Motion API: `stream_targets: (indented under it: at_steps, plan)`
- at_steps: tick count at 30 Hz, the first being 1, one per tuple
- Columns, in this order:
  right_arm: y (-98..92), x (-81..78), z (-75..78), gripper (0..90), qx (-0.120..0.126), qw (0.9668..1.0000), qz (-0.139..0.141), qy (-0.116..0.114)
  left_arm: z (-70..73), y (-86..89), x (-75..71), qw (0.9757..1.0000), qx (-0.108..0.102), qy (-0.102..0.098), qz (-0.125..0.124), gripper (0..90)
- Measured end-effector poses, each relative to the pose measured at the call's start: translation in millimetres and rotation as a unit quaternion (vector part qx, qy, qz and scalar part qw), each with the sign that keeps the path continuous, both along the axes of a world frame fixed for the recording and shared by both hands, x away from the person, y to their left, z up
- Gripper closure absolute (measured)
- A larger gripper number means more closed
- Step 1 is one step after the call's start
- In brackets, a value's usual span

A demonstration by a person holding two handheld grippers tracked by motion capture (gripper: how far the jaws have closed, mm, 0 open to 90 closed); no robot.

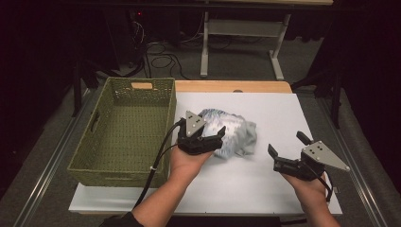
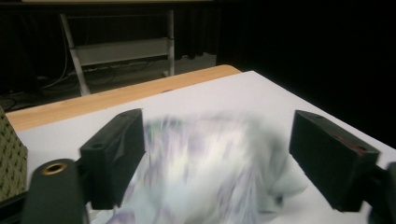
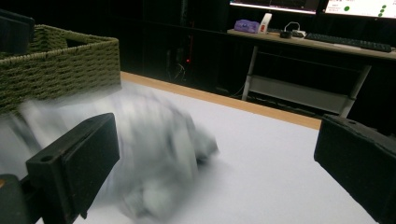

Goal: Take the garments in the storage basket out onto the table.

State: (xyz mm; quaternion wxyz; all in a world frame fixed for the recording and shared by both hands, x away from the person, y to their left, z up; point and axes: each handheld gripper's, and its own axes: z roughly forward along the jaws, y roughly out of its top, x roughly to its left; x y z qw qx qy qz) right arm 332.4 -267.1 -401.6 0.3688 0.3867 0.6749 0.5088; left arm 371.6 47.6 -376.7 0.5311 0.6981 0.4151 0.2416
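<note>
A crumpled pale cloth (image 1: 231, 134) lies on the white worktop (image 1: 279, 113), just right of the green woven basket (image 1: 124, 132). The left gripper (image 1: 206, 134) sits at the cloth's near-left edge. Its fingers (image 2: 114, 154) are spread, with the blurred cloth (image 2: 205, 168) between them and not pinched. The right gripper (image 1: 286, 151) is held well apart from the cloth, over bare worktop on the right. Its fingers (image 3: 77, 165) are also spread and hold nothing; the cloth (image 3: 149, 154) appears beyond them.
</note>
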Motion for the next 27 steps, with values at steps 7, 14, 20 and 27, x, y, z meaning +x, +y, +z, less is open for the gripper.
stream_targets:
  at_steps: [7,14,20,27]
  plan:
    - [-0.1,-0.3,0.3,0.7,0.001,1.0,-0.001,-0.001,-5.9,-0.7,3.3,0.9997,0.008,0.024,-0.007,15.5]
    - [0.3,0.1,-0.2,0.7,0.0,1.0,0.0,0.0,-5.7,1.5,2.7,0.9996,0.0,0.025,-0.01,16.0]
    - [1.7,0.0,-0.6,0.7,-0.001,1.0,0.001,0.0,-6.7,3.5,-0.7,0.9996,-0.003,0.024,-0.015,14.0]
    - [2.7,-0.4,-2.3,0.7,-0.002,1.0,0.002,0.003,-10.5,7.0,-8.6,0.9998,0.0,0.014,-0.015,6.0]
